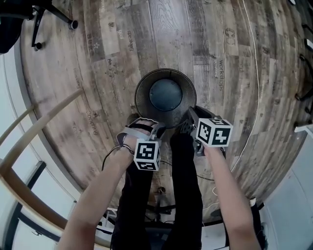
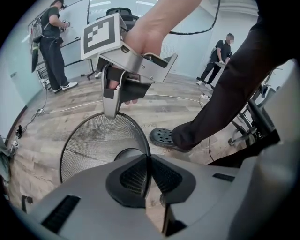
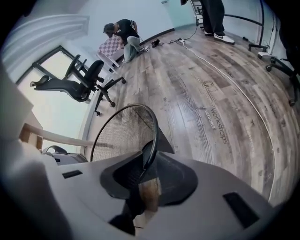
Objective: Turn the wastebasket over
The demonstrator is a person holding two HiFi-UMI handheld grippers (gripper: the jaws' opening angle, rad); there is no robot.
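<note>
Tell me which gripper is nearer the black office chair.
Left. The left gripper grips the wastebasket rim on the side toward the office chair; the right gripper grips the rim's other side, farther away.

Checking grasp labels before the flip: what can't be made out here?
- Head view: where left gripper and right gripper meet the wastebasket rim, hidden under their own bodies and marker cubes.
- Left gripper view: wastebasket's near lower wall, behind the gripper's body.
- Right gripper view: its base, covered likewise.
- Head view: floor lettering, too small.
</note>
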